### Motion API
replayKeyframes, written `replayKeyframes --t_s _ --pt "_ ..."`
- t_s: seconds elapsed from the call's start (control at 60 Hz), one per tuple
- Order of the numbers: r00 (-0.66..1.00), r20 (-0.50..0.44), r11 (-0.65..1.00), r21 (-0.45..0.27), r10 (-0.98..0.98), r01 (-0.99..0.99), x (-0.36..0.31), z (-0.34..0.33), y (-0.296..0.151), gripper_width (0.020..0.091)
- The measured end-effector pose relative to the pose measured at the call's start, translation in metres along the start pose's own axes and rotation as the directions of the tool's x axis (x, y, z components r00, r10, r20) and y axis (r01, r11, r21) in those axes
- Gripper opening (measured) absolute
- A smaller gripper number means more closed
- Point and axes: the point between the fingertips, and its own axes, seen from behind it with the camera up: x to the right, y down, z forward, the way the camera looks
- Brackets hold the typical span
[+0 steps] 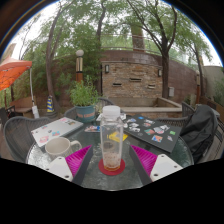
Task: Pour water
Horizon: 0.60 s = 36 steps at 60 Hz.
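Hovering w/ fingers spread wide, the gripper (pixel 112 163) is lining up on a clear water bottle (pixel 112 140) standing upright on a red coaster (pixel 112 168) btwn the pads, untouched; white mug (pixel 60 148) is waiting just left, prob. the pour target.

Beyond the jaws we see a stone wall (pixel 131 77) under trees (pixel 110 25), an orange umbrella (pixel 12 73) far off to their left, a potted plant (pixel 85 97) ahead-left, papers (pixel 56 127) near the left jaw, scattered cards (pixel 150 129) ahead-right, and a dark chair (pixel 199 128) to the right.
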Motion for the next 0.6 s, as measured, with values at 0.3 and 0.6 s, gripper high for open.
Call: replayKeyframes --t_s 0.3,0.6 --pt "0.998 0.038 0.999 0.01 0.04 -0.041 -0.014 -0.139 -0.003 0.0836" --pt "0.995 0.07 0.997 0.038 0.064 -0.067 -0.017 -0.231 0.009 0.0842"
